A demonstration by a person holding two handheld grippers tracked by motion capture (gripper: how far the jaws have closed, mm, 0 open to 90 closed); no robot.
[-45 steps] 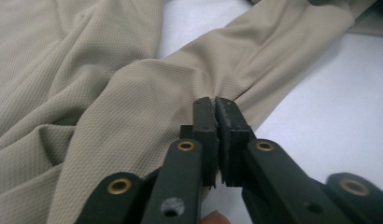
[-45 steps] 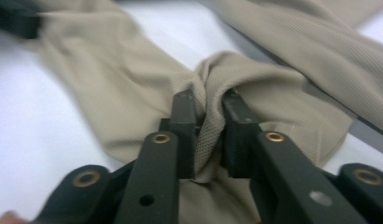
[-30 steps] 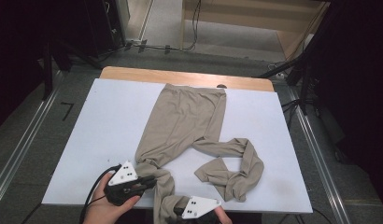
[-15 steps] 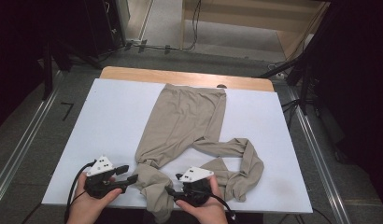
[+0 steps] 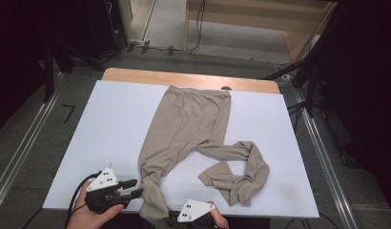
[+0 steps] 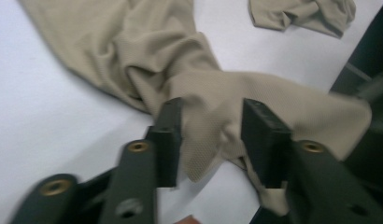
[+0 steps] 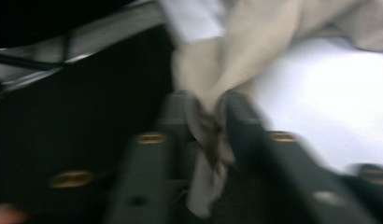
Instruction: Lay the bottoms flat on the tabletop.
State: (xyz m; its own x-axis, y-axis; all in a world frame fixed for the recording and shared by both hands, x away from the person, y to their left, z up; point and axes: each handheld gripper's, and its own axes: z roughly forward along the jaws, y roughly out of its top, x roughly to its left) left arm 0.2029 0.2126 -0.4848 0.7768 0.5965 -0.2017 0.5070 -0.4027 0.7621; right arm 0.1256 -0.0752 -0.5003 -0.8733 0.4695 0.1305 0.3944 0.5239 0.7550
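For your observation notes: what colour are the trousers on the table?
Plain beige trousers, seen best in the high view.

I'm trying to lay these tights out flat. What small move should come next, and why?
Probably close the left gripper on the leg end: fabric of the tights lies between its fingers, unpinched, as its jaws have just been closing. The right gripper already pinches the same leg end at the table edge.

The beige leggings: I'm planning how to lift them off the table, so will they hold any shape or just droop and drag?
Probably floppy: the beige leggings lie flat, with one leg crumpled into loose folds. Likely light and thin, since the cloth bunches easily between the right tongs. Lifted at one end, the rest would probably trail across the white table.
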